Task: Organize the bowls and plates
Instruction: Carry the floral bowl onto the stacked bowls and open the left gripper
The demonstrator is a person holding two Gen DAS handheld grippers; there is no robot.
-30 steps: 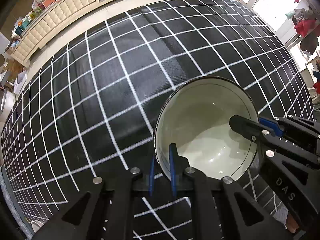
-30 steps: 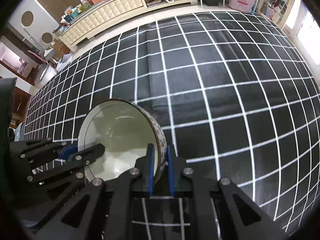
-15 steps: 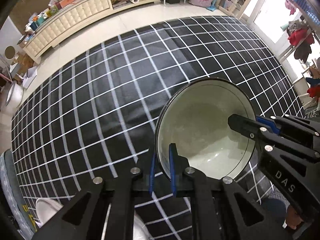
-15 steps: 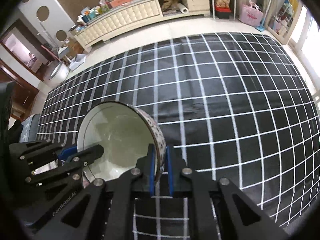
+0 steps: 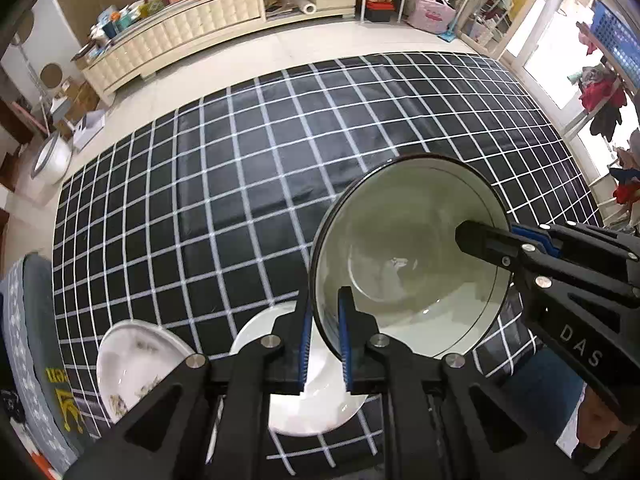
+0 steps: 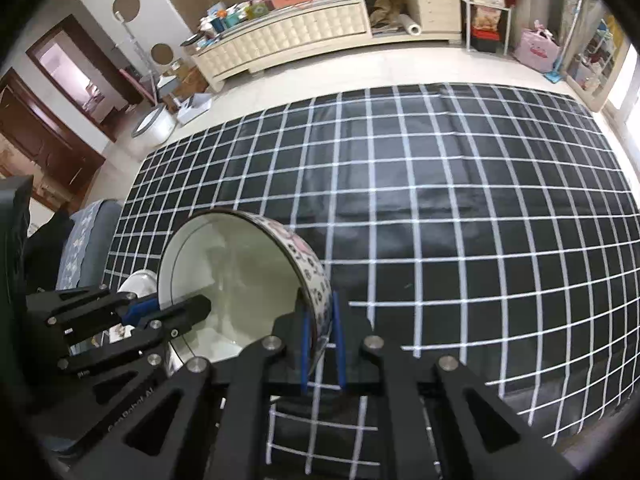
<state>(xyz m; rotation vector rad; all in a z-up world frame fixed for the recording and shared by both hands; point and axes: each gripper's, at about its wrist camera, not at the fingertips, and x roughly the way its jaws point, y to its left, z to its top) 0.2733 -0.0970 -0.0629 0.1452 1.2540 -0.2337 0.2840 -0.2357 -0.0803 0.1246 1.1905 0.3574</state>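
Note:
A wide bowl (image 5: 400,248), white inside with a dark rim and a flowered outer wall (image 6: 308,268), hangs tilted above the black grid tablecloth (image 5: 240,184). My left gripper (image 5: 324,320) is shut on its near rim, and it shows at the left of the right wrist view (image 6: 164,308). My right gripper (image 6: 320,320) is shut on the opposite rim and reaches in from the right in the left wrist view (image 5: 496,236). Below the bowl lie a plain white plate (image 5: 316,416) and a patterned white plate (image 5: 132,360), whose edge also shows in the right wrist view (image 6: 138,282).
A grey patterned cushion (image 5: 32,340) sits past the table's left edge. Beyond the far edge are pale floor tiles and a long cream sideboard (image 6: 288,40) with clutter on top. Shelves and bags (image 5: 432,8) stand at the back right.
Both grippers have risen and drawn back toward the near left edge with the bowl held between them. Two white plates have come into view beneath the bowl.

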